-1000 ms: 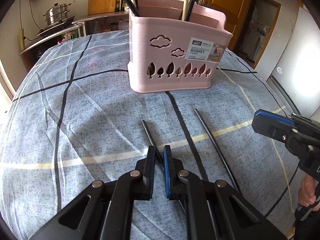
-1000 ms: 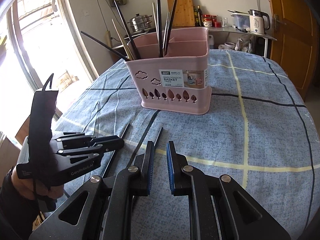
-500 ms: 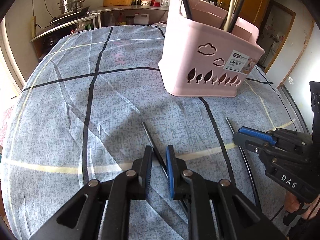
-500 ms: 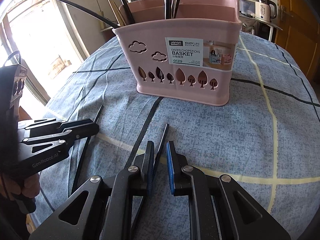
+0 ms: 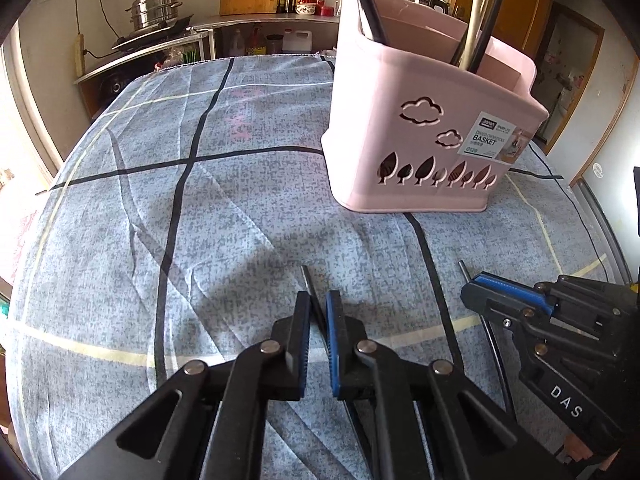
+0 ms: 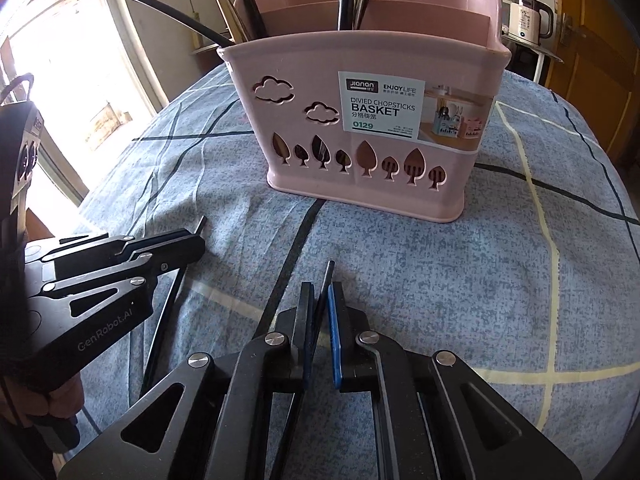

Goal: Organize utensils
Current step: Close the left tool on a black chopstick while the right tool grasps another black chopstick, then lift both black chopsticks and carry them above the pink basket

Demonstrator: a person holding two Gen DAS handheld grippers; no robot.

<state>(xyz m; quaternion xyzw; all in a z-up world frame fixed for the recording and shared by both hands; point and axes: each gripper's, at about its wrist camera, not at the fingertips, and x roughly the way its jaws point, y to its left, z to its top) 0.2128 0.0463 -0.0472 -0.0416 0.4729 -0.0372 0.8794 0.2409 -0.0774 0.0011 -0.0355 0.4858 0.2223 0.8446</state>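
Low, both claws (image 5: 318, 312) (image 6: 320, 300) straddle chopsticks (image 5: 307, 280).

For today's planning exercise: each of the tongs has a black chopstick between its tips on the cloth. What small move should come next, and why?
Probably squeeze both shut. The left tongs and right tongs each straddle a chopstick lying on the tablecloth, with gaps visible; the basket waits ahead.

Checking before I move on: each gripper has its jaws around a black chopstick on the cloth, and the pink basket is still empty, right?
Not quite. The pink basket already holds several utensils, as the right wrist view shows. Each gripper's jaws do straddle a black chopstick.
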